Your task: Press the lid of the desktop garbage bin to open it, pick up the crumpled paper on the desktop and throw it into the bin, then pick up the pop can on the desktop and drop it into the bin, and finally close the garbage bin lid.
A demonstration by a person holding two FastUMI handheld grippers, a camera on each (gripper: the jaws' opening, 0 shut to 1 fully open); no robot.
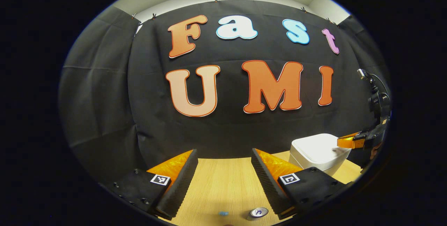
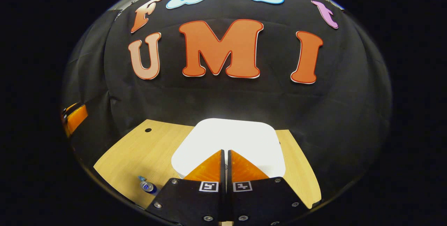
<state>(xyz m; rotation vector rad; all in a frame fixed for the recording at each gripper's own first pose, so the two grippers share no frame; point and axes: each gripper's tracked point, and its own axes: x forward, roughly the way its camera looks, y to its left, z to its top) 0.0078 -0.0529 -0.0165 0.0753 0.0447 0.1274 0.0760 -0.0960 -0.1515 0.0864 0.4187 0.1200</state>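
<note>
The right claw has its two fingers drawn together with only a sliver of gap between them, holding nothing; its tips lie over the near part of the bin's white lid, and in the left gripper view the same claw reaches in from the right edge with its tip down at the lid; whether it actually touches or hangs just above I cannot tell. The bin looks closed, its lid flat and level, so I judge the opening press to be the step in hand, and the move it turns on is straight down from the right claw, which is far nearer the bin than the other.

The left claw stands wide and empty, low over the bench; the bin lies ahead of it and off to its right. The pop can stands upright near its right finger at the bottom of that view, long axis vertical, top end showing; in the right gripper view the can sits well to the left of the bin, near the bench edge, so the left claw is the nearer one for it. A small blue scrap lies just beside the can; whether that is the crumpled paper I cannot tell.

The bench is pale wood grain with a small dark hole toward its far left; black cloth hangs behind it on all sides.
</note>
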